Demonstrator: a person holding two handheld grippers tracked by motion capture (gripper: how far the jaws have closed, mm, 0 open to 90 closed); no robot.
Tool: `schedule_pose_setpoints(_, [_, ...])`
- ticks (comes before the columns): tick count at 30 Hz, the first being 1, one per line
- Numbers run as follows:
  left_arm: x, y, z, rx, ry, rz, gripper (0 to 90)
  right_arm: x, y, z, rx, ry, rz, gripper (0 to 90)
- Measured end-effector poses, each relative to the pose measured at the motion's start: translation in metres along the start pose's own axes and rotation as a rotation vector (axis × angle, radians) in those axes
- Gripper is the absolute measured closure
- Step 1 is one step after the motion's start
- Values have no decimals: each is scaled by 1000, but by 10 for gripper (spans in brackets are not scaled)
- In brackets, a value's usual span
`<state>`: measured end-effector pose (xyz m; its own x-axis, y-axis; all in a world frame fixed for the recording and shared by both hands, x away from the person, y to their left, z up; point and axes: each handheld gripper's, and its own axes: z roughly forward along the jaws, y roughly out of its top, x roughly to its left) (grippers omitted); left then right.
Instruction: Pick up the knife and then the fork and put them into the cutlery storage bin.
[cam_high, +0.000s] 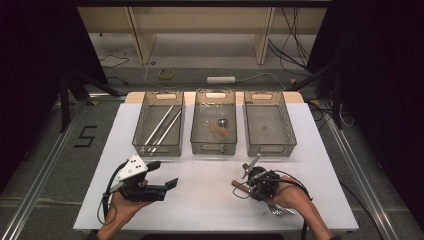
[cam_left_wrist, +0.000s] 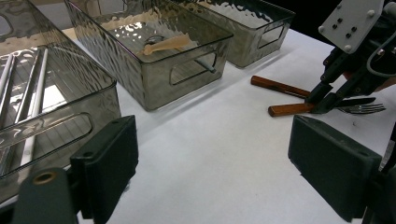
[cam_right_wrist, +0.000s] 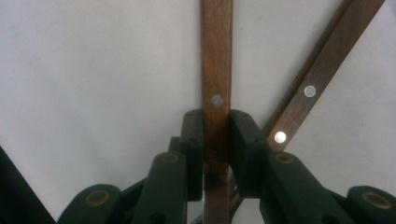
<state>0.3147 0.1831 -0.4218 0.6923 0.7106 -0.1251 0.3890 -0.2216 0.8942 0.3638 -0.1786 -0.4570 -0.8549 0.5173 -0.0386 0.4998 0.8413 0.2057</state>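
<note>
Sorting of cutlery into 3 bins looks partly done: left bin (cam_high: 159, 131) has long metal rods, middle bin (cam_high: 214, 129) has few small items, right bin (cam_high: 269, 130) seems bare.

Still on surface (cam_high: 200, 200): 2 wood-handled pieces.

Right gripper (cam_right_wrist: 216, 140) jaws clenched on 1 wooden handle (cam_right_wrist: 216, 56), near rivet, piece not yet lifted, I judge.

Handle long axis runs straight away from jaws; metal end toward the person.

Second handle (cam_right_wrist: 322, 65) lies beside, slanted.

Left gripper (cam_left_wrist: 212, 168) jaws spread wide, grasping nothing, low over surface.
</note>
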Motion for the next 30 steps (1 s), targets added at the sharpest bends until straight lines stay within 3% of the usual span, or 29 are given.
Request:
schedule_pose_setpoints(6, [1, 0, -1, 1, 0, 2, 154, -1, -1, -6, -11, -1, -2, 773])
schedule_pose_setpoints(9, [1, 0, -1, 1, 1, 2, 154, -2, -3, -13, -45, 4, 3, 774])
schedule_pose_setpoints(18, [1, 0, -1, -2, 4, -2, 154, -10, -10, -32, -106, 12, 59, 775])
schedule_pose_setpoints(30, [5, 0, -3, -30, 6, -29, 154, -52, -14, -79, -331, 24, 176, 774])
